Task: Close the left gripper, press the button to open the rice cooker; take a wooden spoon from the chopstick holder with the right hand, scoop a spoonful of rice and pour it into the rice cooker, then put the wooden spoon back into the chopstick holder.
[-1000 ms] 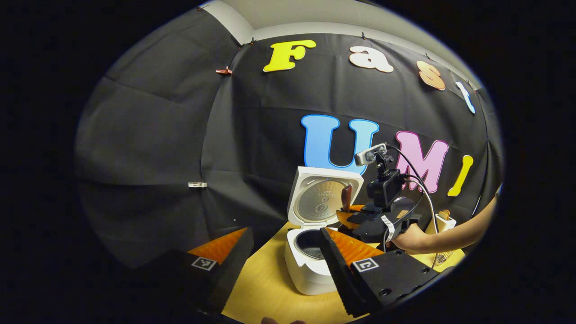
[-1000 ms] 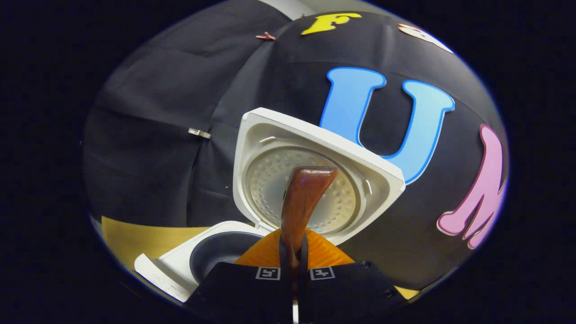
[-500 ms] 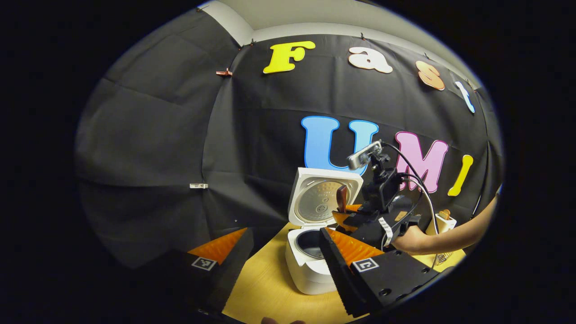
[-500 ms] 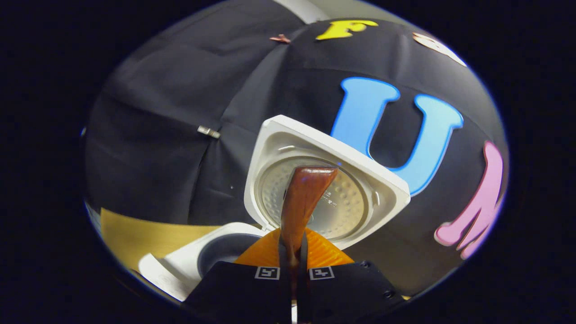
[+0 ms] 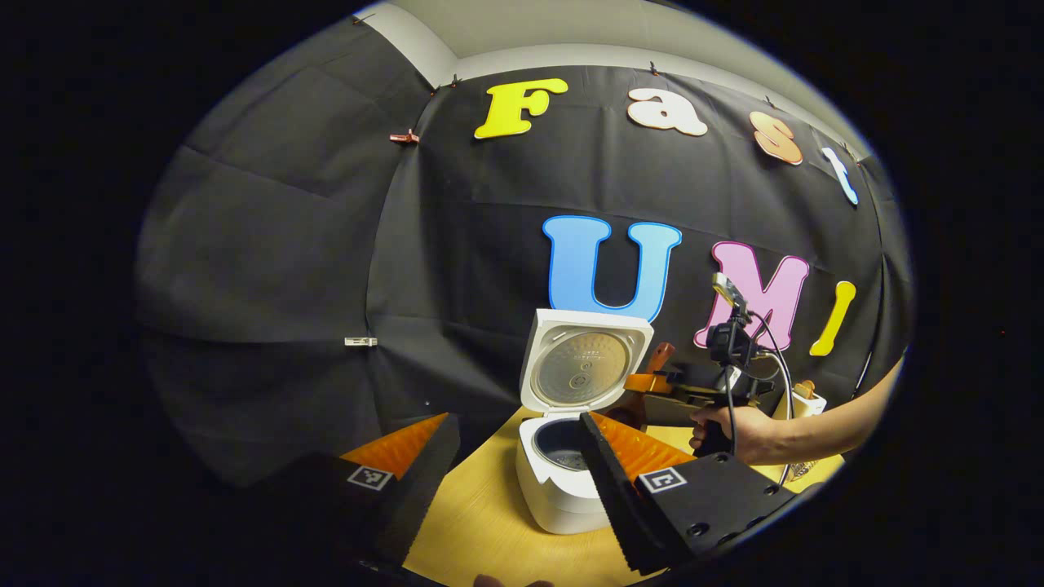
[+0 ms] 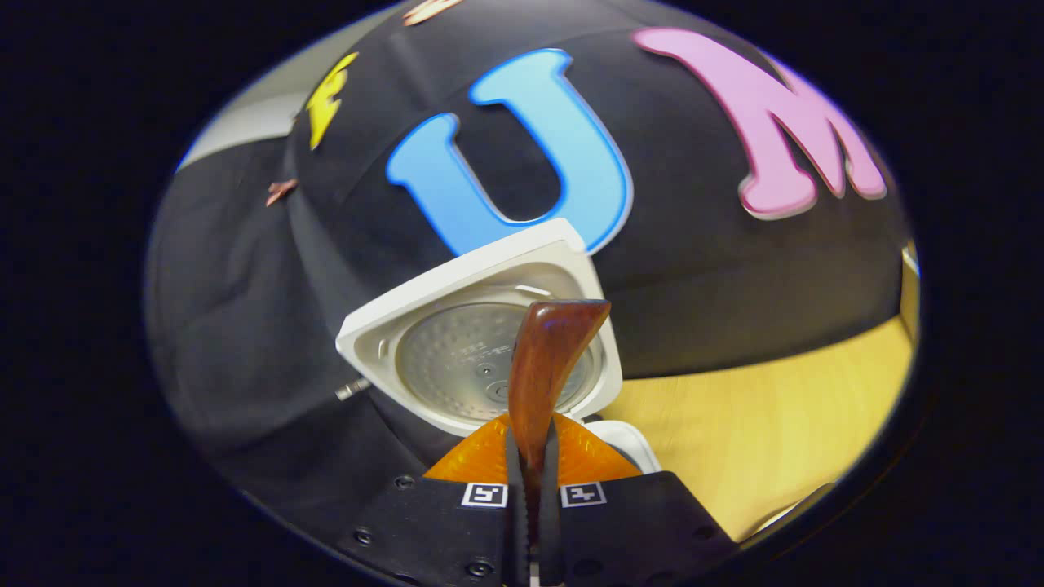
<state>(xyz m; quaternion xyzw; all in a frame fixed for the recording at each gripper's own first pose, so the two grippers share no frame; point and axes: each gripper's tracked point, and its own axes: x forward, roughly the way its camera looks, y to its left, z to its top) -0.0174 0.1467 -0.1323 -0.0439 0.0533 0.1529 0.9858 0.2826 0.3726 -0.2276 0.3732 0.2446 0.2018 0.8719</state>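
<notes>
Wood-grain surface [image 5: 481, 522] carries the white rice cooker [image 5: 563, 481], lid [image 5: 583, 367] swung up and upright, inner pot [image 5: 559, 440] dark; contents can't be made out.

Right tool [image 6: 530, 456]: clenched on the wooden spoon [image 6: 546, 359], both fingers pressing the handle between them. Spoon sticks straight out ahead of the tool, glossy dark brown, broad end farthest from the fingers. In the right gripper view the whole scene sits rolled over: the cooker lid [image 6: 481, 334] lies behind the spoon, tilted, metal inner plate with dimples facing the camera; the surface [image 6: 758, 424] is off to the tool's right.

In the left gripper view the right tool [image 5: 644, 383] is held by a hand [image 5: 730, 432] with bare forearm reaching in from the right, tool roughly level, spoon [image 5: 656, 359] angled upward just beside the lid's right edge, above and right of the pot opening.

Left tool [image 5: 506, 456]: released, fingers wide apart, nothing between them, hanging low over the surface with the cooker ahead, partly behind its right finger.

A white holder [image 5: 803, 399] stands behind the forearm, near the wall.
</notes>
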